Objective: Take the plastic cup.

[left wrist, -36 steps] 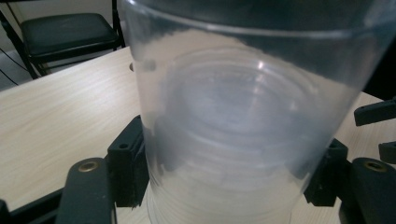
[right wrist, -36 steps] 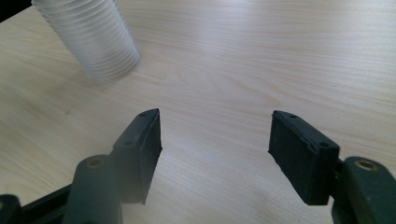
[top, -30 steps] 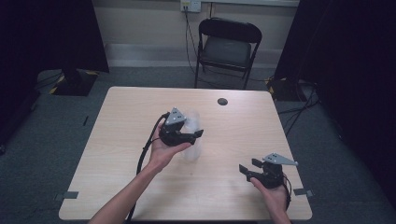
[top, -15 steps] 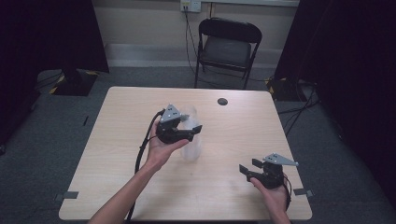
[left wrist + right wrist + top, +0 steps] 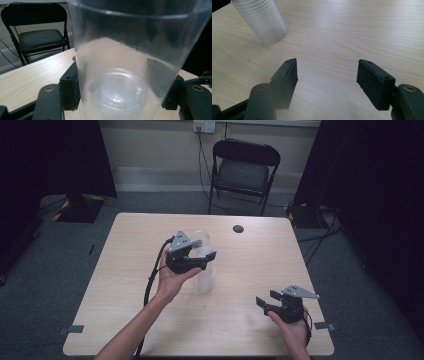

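Note:
A stack of clear ribbed plastic cups stands mid-table, also in the right gripper view as cup stack. My left gripper is shut on a clear cup at the top of that stack. In the left gripper view both pads press the clear cup between the jaws of the left gripper, which have just been closing on it. I cannot tell if this cup is free of the stack. My right gripper rests near the table's front right, and its jaws stand open and empty, right gripper.
A small black round object lies near the far edge of the wooden table. A black folding chair stands behind the table. The left gripper's cable trails along the forearm.
The left gripper with the cup has shifted slightly up and to the left. The right gripper has stayed still.

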Motion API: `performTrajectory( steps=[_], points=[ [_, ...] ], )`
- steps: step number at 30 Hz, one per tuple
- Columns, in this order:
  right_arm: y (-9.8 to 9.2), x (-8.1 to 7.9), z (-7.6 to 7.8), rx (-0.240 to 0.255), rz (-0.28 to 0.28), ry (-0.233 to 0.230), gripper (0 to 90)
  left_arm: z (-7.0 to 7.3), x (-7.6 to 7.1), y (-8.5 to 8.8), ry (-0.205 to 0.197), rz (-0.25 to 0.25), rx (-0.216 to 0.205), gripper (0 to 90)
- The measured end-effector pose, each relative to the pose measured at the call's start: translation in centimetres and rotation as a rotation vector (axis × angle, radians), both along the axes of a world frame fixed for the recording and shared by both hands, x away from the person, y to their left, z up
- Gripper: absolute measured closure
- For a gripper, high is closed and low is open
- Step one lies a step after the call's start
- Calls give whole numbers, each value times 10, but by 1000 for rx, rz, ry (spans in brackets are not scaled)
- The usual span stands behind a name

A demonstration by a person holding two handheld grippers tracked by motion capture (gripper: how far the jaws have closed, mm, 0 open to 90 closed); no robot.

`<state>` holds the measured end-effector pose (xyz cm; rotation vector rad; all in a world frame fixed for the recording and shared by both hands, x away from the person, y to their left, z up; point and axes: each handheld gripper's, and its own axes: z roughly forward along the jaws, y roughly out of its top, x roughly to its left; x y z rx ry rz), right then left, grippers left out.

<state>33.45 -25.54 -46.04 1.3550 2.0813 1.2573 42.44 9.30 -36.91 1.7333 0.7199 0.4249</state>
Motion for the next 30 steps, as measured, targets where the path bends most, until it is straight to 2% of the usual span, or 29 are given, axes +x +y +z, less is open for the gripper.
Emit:
performTrajectory(
  steps=[5, 9, 13, 24, 27, 30],
  points=[
    [1, 1, 0, 0, -2, 6, 323, 3, -2, 2, -4, 0, -43, 342],
    [1, 1, 0, 1, 1, 4, 323, 7, -4, 2, -15, -4, -58, 342],
    [0, 1, 0, 11, -2, 8, 323, 7, -6, 1, -15, -10, -54, 341],
    [-1, 1, 1, 5, -3, 0, 323, 21, -14, 9, -31, 0, -110, 341],
    [-1, 0, 1, 7, -4, -1, 323, 26, -18, 11, -30, 17, -91, 342],
    [-1, 1, 2, 8, -8, -3, 323, 29, -22, 14, -27, 17, -91, 343]
  ],
)
